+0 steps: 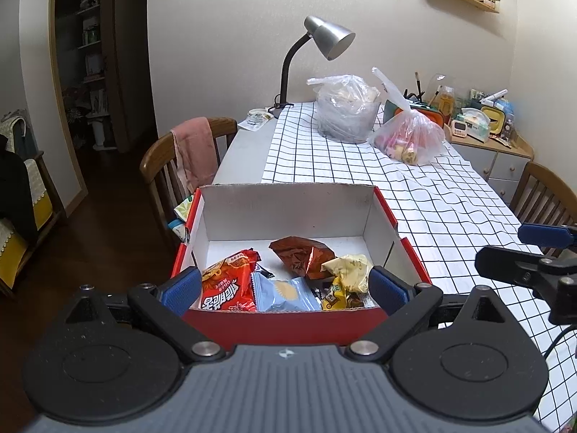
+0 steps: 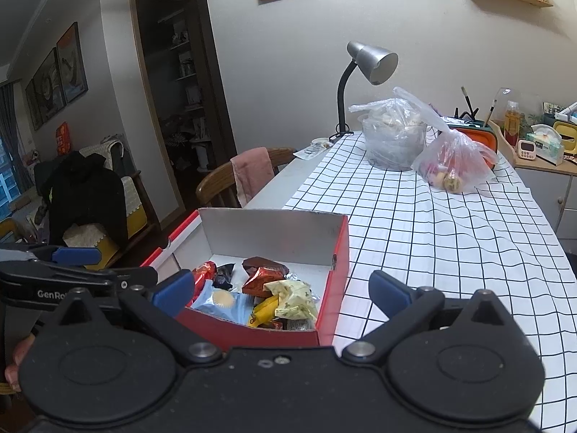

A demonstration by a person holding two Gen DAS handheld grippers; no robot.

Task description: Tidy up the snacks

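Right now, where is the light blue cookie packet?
In the left wrist view, the light blue cookie packet lies inside the red cardboard box, front middle, beside the red snack bag.

The left black two-finger gripper with blue ribbed pads [image 1: 285, 288] is hovering low with its jaws spread wide, holding nothing. The right black two-finger gripper with blue pads [image 2: 283, 294] is likewise hanging with its jaws gaping wide and nothing between them. The two are sitting side by side, near each other, both pointing forward. A bit of a hand [image 2: 16, 361] is showing behind the left tool.
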